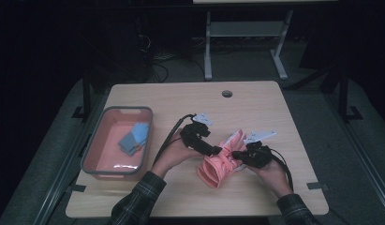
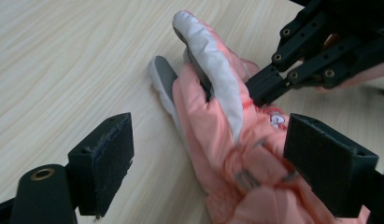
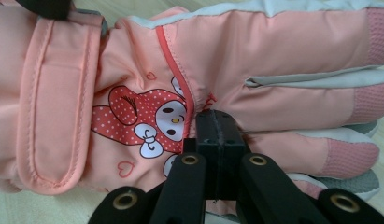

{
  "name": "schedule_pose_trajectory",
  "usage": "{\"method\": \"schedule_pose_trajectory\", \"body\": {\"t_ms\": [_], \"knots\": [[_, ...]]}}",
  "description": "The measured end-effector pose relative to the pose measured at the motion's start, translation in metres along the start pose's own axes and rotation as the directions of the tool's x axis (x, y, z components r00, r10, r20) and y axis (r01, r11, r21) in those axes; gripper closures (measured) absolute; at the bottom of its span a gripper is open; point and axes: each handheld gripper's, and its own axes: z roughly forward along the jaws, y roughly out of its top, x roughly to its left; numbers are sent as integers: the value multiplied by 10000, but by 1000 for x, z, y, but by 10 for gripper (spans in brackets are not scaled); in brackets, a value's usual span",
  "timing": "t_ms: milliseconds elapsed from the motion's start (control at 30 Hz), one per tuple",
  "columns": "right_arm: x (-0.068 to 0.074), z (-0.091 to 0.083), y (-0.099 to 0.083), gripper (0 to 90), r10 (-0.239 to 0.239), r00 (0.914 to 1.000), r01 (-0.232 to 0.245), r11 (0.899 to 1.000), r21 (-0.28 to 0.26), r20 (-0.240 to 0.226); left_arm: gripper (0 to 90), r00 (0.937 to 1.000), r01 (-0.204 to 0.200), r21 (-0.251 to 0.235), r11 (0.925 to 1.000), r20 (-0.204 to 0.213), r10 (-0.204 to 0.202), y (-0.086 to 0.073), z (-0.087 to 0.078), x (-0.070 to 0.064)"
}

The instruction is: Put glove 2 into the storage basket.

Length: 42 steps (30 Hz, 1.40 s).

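A pink padded glove [image 1: 220, 164] with a cartoon print lies on the wooden table, between the two hands. In the left gripper view my left gripper [image 2: 210, 154] stands open, one jaw on each side of the glove [image 2: 213, 116] near its cuff. My right gripper [image 3: 215, 121] is shut on the fabric of the glove's back [image 3: 255, 46], beside the print. From the left gripper view, the right gripper [image 2: 257, 91] pinches the glove below its grey-tipped fingers. In the high view the left gripper [image 1: 216, 151] and right gripper [image 1: 234, 153] meet over the glove.
A pink tray with a grey rim [image 1: 93, 140] sits at the table's left and holds blue folded items [image 1: 134, 138]. A round hole [image 1: 226, 93] is near the table's far edge. A white table frame [image 1: 246, 28] stands on the floor beyond.
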Motion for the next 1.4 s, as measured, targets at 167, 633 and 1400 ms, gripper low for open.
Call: {"method": "schedule_pose_trajectory", "body": {"t_ms": [167, 633, 1400], "knots": [[0, 2, -1, 900, 155, 9999, -155, 9999, 54, -69, 139, 9998, -94, 336, 9994, 176, 88, 5, 19, -1], [3, 9, -2, 900, -190, 9996, 187, 9996, 213, 184, 136, 9877, 914, 1351, 9866, 1142, -1072, -11, 63, 12], [0, 7, -3, 900, -52, 9999, 53, 9999, 110, -94, 299, 9585, 1386, 1685, 9759, 2249, -1750, -18, 72, 17]]}}
